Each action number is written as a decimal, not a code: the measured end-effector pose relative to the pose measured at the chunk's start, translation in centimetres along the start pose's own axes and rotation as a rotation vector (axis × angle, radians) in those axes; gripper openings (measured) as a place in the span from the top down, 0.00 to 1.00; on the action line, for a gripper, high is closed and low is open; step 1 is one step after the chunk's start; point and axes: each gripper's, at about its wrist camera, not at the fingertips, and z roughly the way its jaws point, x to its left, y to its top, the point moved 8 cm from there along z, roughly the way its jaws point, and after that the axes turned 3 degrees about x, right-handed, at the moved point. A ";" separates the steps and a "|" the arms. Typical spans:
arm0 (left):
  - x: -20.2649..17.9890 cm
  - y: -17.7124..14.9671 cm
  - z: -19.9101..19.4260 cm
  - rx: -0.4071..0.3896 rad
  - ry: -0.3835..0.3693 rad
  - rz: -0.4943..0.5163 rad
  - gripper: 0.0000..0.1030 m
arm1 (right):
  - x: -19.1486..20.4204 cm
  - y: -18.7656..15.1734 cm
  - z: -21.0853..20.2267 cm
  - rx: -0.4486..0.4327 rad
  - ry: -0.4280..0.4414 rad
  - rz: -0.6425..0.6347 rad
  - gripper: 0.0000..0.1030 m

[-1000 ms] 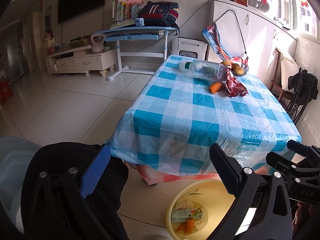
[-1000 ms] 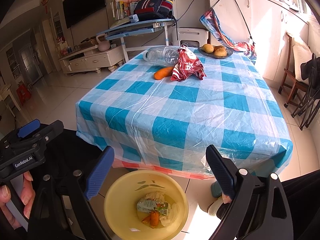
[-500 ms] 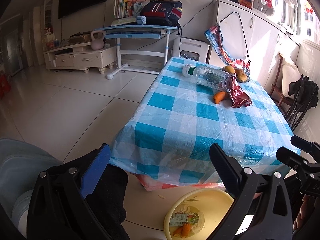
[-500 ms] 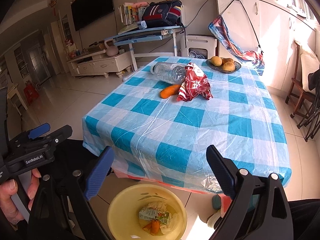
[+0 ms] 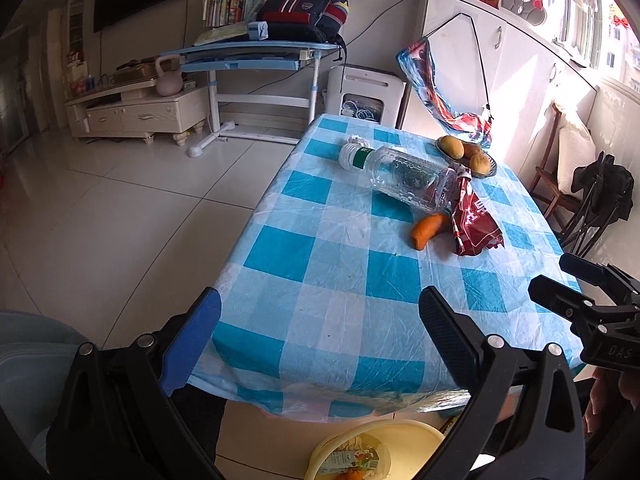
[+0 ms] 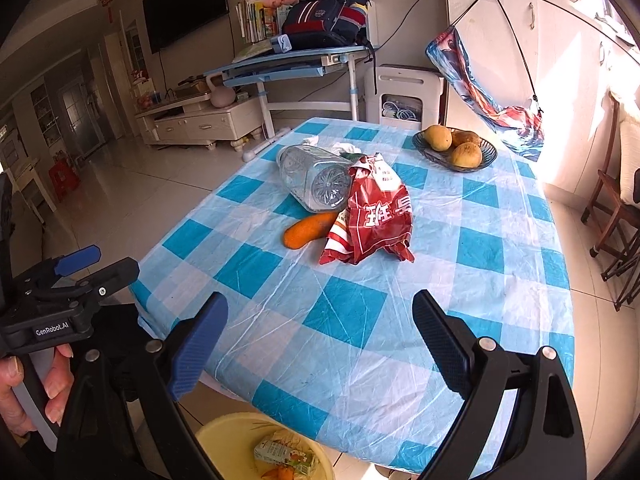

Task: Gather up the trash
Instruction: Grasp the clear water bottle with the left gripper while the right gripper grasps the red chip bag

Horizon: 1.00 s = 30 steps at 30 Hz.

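Left gripper (image 5: 320, 320): jaws spread wide, empty, above the near tabletop edge.
Clear plastic bottle (image 6: 314, 178): lying on the blue-and-white checked tabletop (image 6: 360, 320).
Orange carrot (image 6: 310, 231): just beside the bottle.
Red crumpled snack bag (image 6: 376, 212): touching the bottle.
Right gripper (image 6: 320, 320): jaws released, empty.
Yellow round plastic bin (image 6: 224, 444): on the floor below, holding a carton.

Left gripper (image 5: 320, 332) & right gripper (image 6: 320, 328) spread wide (empty).

Home living room: wall TV (image 6: 186, 2), TV cabinet (image 6: 200, 122), checked-cloth dining table (image 6: 360, 320).
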 end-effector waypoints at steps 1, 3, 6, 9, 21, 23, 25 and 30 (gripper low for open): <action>-0.3 0.4 0.1 -0.005 0.002 0.007 0.07 | -0.3 0.4 0.3 -0.002 0.001 0.007 0.13; -0.7 1.0 0.4 -0.016 0.008 0.019 0.07 | -1.0 1.1 1.0 -0.003 0.006 0.022 0.13; -1.1 1.5 0.7 -0.026 0.014 0.037 0.07 | -1.4 1.8 1.6 -0.002 0.009 0.028 0.13; -1.5 1.7 1.2 -0.024 0.015 0.051 0.07 | -1.7 2.3 2.3 0.004 0.012 0.029 0.13; -2.6 2.6 4.2 0.074 -0.127 -0.010 0.07 | -3.1 5.1 6.4 0.030 0.004 0.027 0.13; -3.1 3.5 5.2 0.119 -0.212 -0.073 0.07 | -3.7 5.4 7.5 0.044 0.010 0.047 0.13; -3.5 4.5 6.5 0.163 -0.287 -0.152 0.07 | -4.3 5.5 8.5 0.057 0.018 0.062 0.13; -5.1 7.6 10.0 0.217 -0.367 -0.272 0.07 | -5.5 5.5 10.1 0.083 0.059 0.123 0.13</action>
